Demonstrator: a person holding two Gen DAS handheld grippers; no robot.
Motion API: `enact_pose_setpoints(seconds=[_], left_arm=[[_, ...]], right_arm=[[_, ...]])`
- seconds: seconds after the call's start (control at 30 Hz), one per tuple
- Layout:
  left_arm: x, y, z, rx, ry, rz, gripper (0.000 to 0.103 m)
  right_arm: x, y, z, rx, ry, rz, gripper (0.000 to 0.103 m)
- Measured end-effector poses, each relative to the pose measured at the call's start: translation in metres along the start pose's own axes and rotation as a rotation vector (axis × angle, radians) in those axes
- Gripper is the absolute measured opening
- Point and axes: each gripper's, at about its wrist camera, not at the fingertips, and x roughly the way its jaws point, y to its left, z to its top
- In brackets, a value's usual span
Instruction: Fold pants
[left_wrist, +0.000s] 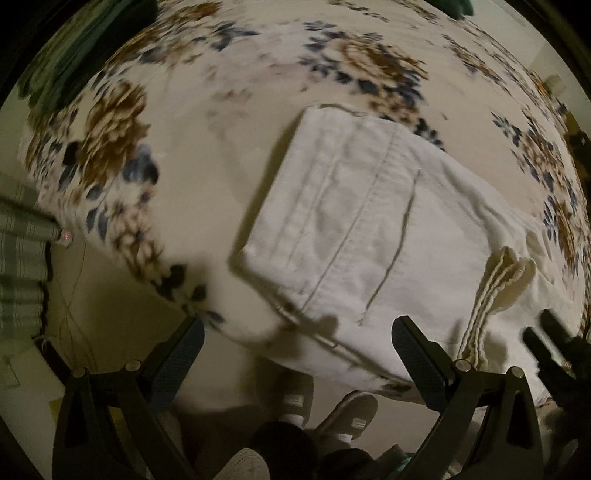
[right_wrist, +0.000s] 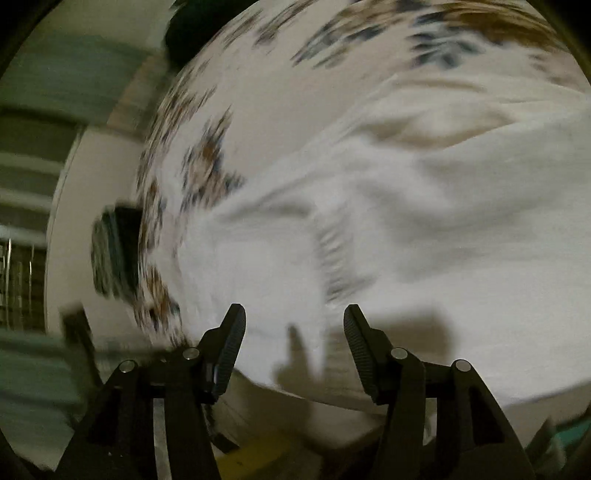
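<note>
Home bedroom, I'd say. I'm standing at a bed covered by a floral bedspread, cream with brown and blue flowers. White pants lie folded on it. A green plaid cloth hangs at the left edge, my sneakers on a pale floor below. Right wrist view is motion-blurred; maybe shelving along the wall.

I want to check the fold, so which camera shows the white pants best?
The left wrist view: the folded white fabric pants lie whole and fairly sharp on the floral bedsheet, seams and edges visible. The right wrist view shows only a blurred white stretch of them.
</note>
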Motion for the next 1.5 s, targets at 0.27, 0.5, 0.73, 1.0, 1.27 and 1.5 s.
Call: enact_pose_setpoints(seconds=[0.27,0.5,0.73,1.0,1.27,1.5], left_arm=[[0.014,0.012,-0.009,-0.089,-0.006,0.021,0.103],[0.042,0.026,-0.006,-0.217,-0.008,-0.045,0.103],[0.081,0.049,0.000,-0.498,-0.070,-0.310,0.103],[0.070,0.034,0.005,-0.502,-0.246,-0.247,0.074],[0.029,0.016,0.005,-0.414,-0.361,-0.292,0.029],[0.011,0.008,0.001,-0.336,-0.381,-0.266,0.029]], right_arm=[[0.042,-0.013,0.062,0.153,0.040,0.034,0.058],[0.057,-0.003,0.058,0.149,0.106,0.094,0.059],[-0.008,-0.082,0.018,0.290,0.042,-0.046,0.059],[-0.019,-0.084,0.018,0.151,-0.016,-0.318,0.059],[-0.017,-0.052,0.021,0.014,0.004,-0.399,0.059],[0.002,-0.043,-0.008,-0.188,0.177,-0.572,0.058]])
